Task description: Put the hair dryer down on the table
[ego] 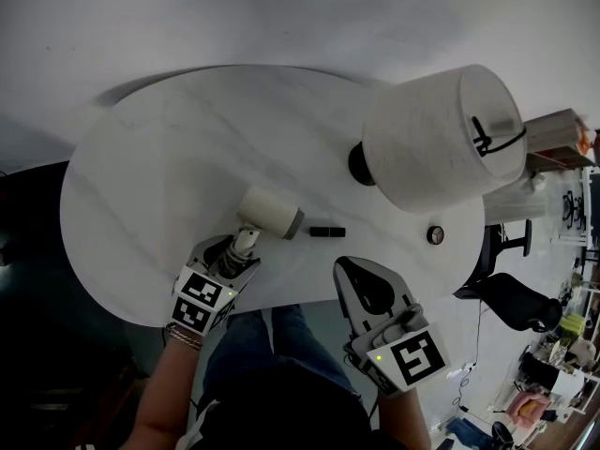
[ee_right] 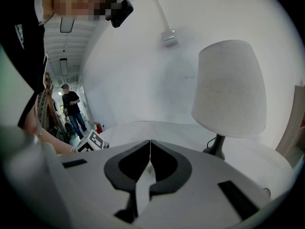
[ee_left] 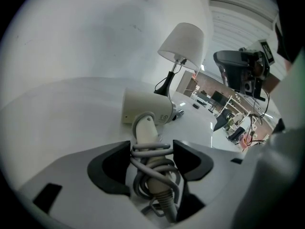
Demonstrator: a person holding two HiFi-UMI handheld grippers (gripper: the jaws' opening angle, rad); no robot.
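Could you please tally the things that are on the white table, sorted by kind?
Hair dryer: 1
Table lamp: 1
Small black bar: 1
Small round item: 1
Total: 4

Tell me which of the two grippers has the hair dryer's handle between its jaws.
The left gripper: the handle of the hair dryer, wrapped in cord, sits between its parted jaws. The right gripper has its jaws together with nothing between them.
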